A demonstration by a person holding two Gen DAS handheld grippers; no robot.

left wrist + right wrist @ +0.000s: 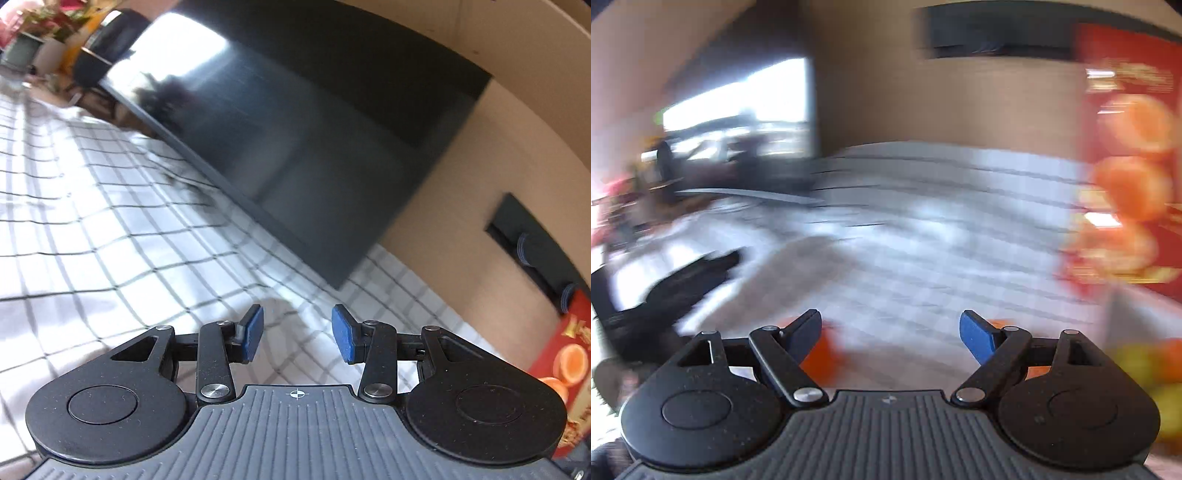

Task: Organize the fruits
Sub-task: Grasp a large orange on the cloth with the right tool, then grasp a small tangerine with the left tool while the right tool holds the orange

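Checked white cloth [110, 206] covers the counter, with a large dark screen [295, 129] standing on it against a tan wall. Left tool [297, 334] hovers released over the cloth, nothing between its blue pads. Right tool [890, 338] gapes empty; blurred orange and yellow fruits [1152, 369], perhaps citrus, sit at its right.

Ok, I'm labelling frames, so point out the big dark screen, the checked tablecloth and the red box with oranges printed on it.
dark screen [295, 122], left wrist view, middle of its glass.
checked tablecloth [110, 229], left wrist view, bare patch.
red box [1126, 147], right wrist view, printed front face.
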